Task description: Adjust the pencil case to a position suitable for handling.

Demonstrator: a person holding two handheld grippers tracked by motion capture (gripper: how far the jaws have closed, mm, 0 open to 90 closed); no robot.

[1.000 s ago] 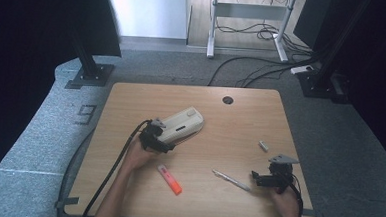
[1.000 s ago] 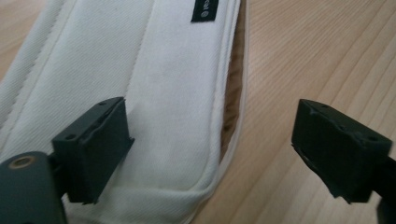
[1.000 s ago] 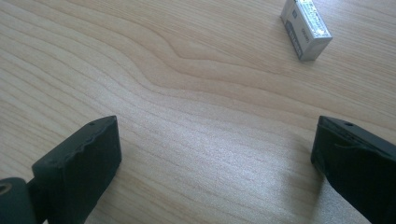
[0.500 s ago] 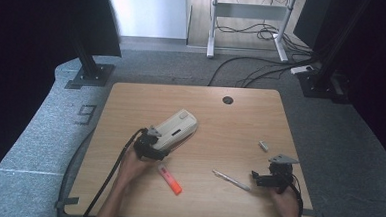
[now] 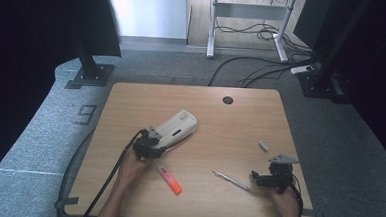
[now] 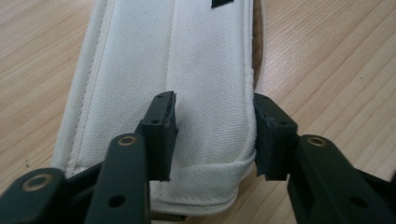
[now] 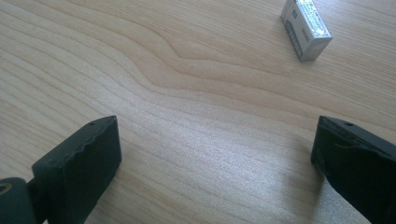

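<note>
High view first: a pale wooden table (image 5: pixel 131 105) stands on grey carpet, and the person's forearms come in from its near edge. The left gripper (image 5: pixel 151 145) sits at the near end of a white fabric pencil case (image 5: pixel 177 127), which lies at a slant a little left of the table's middle. From the left gripper view, the white pencil case (image 6: pixel 187 70) stretches away between the two black jaws; the jaws have just been closing on it, with the right one at the case's side seam and the left one set on the cloth top, a fold of fabric bunched between them, so the left gripper (image 6: pixel 212 135) looks clamped on the case's end. An orange marker (image 5: pixel 169 180) lies near that hand, just toward the table's front edge. The right gripper (image 5: pixel 257 178) rests close to the front right corner, jaws standing wide apart over bare wood in the right gripper view (image 7: pixel 215 154). A silver pen (image 5: pixel 231 180) lies just beside it, and a small grey eraser (image 5: pixel 263 145) sits a little farther back, also seen at (image 7: pixel 306 29).
</note>
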